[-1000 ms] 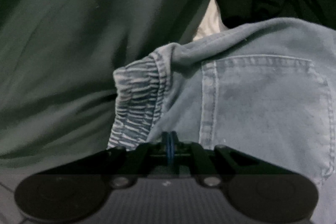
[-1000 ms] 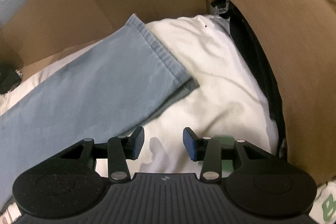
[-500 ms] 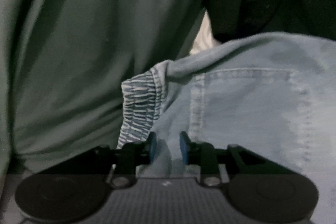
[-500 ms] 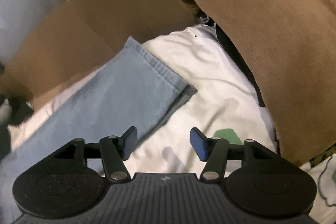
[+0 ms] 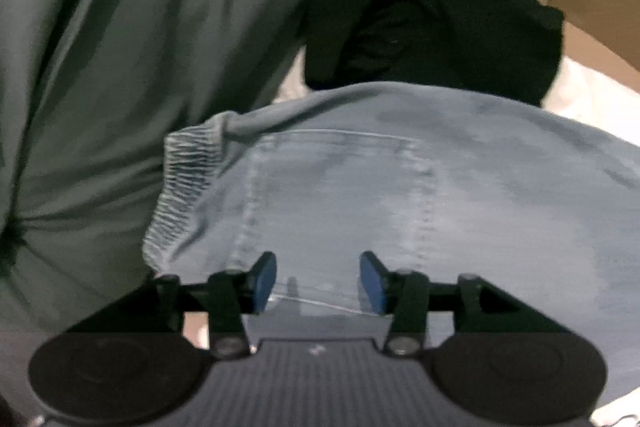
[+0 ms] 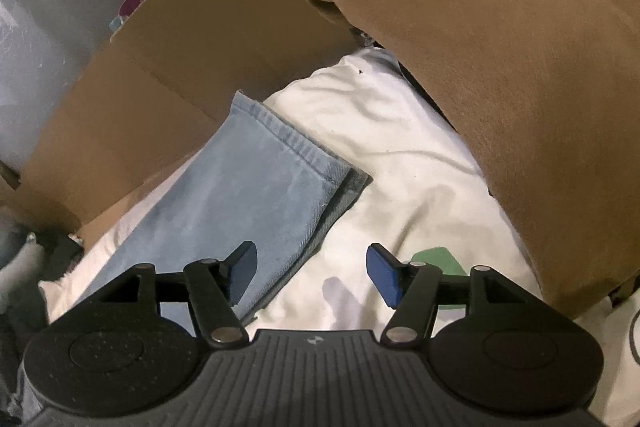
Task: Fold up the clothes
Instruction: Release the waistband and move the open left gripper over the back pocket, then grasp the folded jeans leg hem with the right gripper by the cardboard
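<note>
Left wrist view: the left tongs (image 5: 318, 281) hang over the seat of the jeans (image 5: 400, 207), just below the back pocket (image 5: 332, 195) and to the right of the gathered elastic waistband (image 5: 180, 195). Their jaws have just been opening and now stand moderately apart, gripping nothing; denim lies under the gap but the blue pads do not press it. A grey-green garment (image 5: 120, 67) rises left of the waistband, and a black garment (image 5: 440, 39) is heaped beyond the jeans.

Right wrist view: the right tongs (image 6: 312, 277) hover near the leg end of the jeans (image 6: 248, 195), whose two legs lie one on the other over a white sheet (image 6: 400, 155). The jaws, likewise just opening, stand wide with nothing held. The hem (image 6: 296, 143) points away from the tongs toward a cardboard flap (image 6: 200, 47); a brown pillow (image 6: 520, 87) lies well to the right of the hem.

Judged step: the jeans appear halved lengthwise and released, so the cross fold seems next. To do it well, take both hem layers together at the edge, pin the waistband side flat, and carry the hem toward the waistband with the side seams kept aligned. The lower leg peeks out beside the upper one; squaring it first should prevent a skewed fold.
</note>
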`<state>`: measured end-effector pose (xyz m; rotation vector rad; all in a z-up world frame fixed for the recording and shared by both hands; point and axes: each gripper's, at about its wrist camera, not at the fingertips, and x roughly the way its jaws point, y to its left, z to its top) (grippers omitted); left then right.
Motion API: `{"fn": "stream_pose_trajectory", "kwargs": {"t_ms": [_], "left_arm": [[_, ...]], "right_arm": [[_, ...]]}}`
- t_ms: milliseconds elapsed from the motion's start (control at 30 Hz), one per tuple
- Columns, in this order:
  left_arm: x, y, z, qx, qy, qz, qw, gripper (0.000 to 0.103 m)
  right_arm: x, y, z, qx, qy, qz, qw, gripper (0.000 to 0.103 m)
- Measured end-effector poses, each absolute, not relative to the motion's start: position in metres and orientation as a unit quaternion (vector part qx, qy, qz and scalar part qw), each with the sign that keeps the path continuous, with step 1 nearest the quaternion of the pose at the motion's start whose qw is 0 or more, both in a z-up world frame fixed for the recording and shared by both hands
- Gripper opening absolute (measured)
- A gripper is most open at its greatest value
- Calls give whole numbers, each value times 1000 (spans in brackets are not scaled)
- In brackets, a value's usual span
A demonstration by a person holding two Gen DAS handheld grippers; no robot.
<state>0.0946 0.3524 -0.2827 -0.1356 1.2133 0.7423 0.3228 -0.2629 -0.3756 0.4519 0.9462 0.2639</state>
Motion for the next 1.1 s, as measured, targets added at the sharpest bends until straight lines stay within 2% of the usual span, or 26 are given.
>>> {"fn": "stream_pose_trajectory", "kwargs": {"t_ms": [167,400,800,1100], "left_arm": [[94,319,-291,-85,550,335,760,57],[85,279,-323,-108,564,315,756,57],[60,264,-329,-132,568,356,730,57],[53,252,-344,-160,572,364,718,57]], "right_arm": [[326,-275,-387,229,453,128,852,68],[336,-292,-410,306,442,124,834,68],[360,-273,-425,360,421,136,822,67],[368,-272,-441,379,419,107,818,52]]}}
